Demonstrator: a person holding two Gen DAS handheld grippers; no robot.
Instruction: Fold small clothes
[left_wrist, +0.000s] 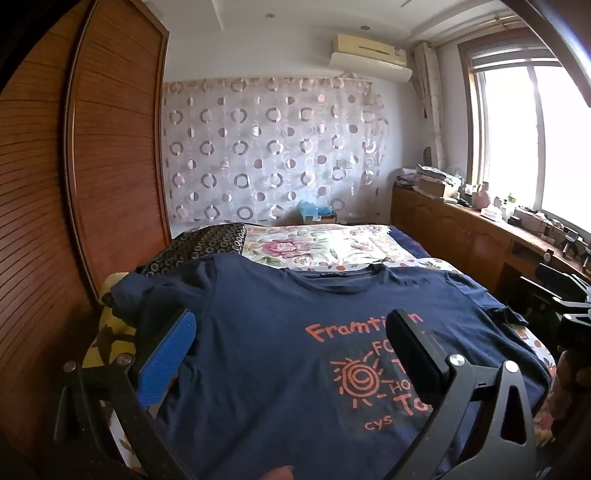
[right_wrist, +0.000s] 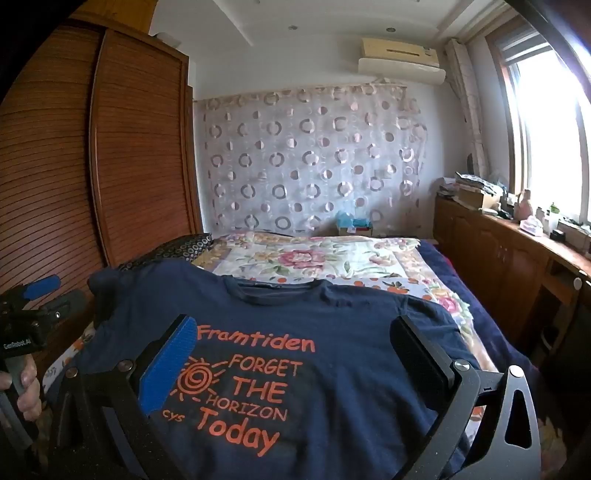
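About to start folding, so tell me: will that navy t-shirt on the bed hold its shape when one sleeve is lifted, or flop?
Probably flop: the navy t-shirt lies flat, moulded to the bed, its sleeve edge rumpled. It looks thin, so likely light. Pushed, it would likely bunch rather than slide.
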